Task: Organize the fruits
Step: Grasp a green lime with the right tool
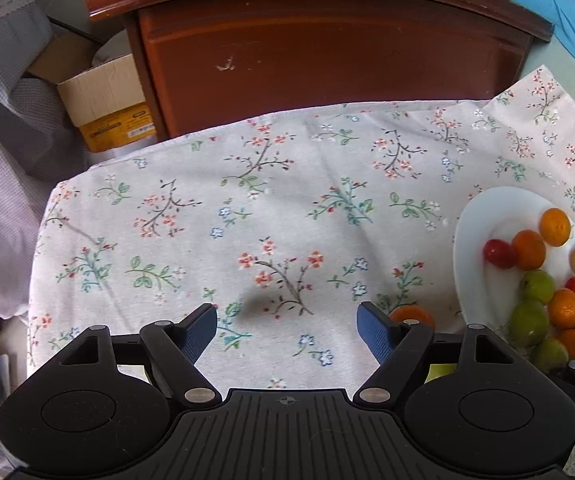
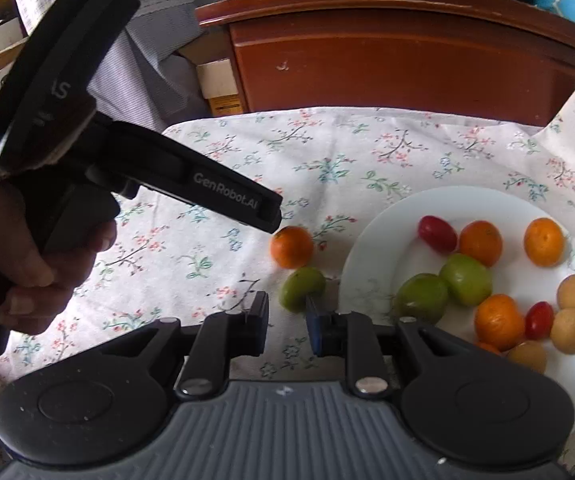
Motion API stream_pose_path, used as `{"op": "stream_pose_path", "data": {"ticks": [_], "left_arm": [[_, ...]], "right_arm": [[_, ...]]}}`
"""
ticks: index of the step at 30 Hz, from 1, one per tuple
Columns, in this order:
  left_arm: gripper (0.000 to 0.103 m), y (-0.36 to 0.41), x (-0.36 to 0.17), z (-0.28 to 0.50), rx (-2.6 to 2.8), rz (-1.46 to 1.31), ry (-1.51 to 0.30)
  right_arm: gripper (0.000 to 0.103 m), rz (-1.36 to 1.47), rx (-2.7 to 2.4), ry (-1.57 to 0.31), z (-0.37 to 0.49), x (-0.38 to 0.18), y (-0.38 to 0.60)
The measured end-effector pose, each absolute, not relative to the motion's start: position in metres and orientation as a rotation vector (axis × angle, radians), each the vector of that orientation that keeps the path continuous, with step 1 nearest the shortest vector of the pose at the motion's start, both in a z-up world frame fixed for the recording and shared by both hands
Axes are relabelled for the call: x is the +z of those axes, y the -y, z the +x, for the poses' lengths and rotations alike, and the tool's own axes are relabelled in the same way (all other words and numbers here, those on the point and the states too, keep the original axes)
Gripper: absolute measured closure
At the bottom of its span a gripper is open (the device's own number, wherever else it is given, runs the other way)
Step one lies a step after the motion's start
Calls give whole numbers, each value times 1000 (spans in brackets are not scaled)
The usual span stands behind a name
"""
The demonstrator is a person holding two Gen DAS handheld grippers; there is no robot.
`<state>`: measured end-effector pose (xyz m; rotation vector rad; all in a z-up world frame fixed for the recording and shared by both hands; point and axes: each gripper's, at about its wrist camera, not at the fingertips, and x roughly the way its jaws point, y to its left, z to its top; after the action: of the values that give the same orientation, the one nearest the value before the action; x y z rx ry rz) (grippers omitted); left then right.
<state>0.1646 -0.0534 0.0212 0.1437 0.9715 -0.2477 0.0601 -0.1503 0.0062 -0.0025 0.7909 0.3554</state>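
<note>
A white plate (image 2: 371,264) on the right holds several small fruits: oranges, green fruits, red tomatoes and tan ones; it also shows in the left wrist view (image 1: 471,240). A loose orange (image 2: 291,247) and a loose green fruit (image 2: 301,289) lie on the cloth left of the plate. My left gripper (image 1: 287,326) is open and empty, with the loose orange (image 1: 411,317) just right of its right finger. My right gripper (image 2: 287,322) is open and empty, with a narrow gap, just short of the green fruit. The left gripper's body (image 2: 207,188) hangs above the loose orange.
A floral cloth (image 1: 247,208) covers the table. A brown wooden headboard (image 1: 327,48) stands behind it. A cardboard box (image 1: 103,96) and grey fabric sit at the left. Blue fabric (image 1: 559,8) is at the back right.
</note>
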Motion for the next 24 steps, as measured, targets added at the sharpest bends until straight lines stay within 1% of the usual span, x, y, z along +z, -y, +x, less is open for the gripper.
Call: {"op": "stream_pose_path", "data": {"ticks": [6, 12, 18, 21, 24], "left_arm": [[25, 40, 26, 165, -238, 106, -961], [25, 40, 29, 166, -257, 67, -958], [25, 42, 34, 164, -305, 42, -953], [25, 42, 34, 164, -323, 24, -965], [25, 43, 35, 163, -330, 24, -967]], "right_arm": [[81, -48, 314, -755, 57, 9, 143], [78, -107, 278, -729, 61, 8, 143], [72, -162, 284, -728, 65, 3, 140], [73, -175, 289, -746, 68, -2, 137], [75, -175, 290, -767, 68, -7, 137]]}}
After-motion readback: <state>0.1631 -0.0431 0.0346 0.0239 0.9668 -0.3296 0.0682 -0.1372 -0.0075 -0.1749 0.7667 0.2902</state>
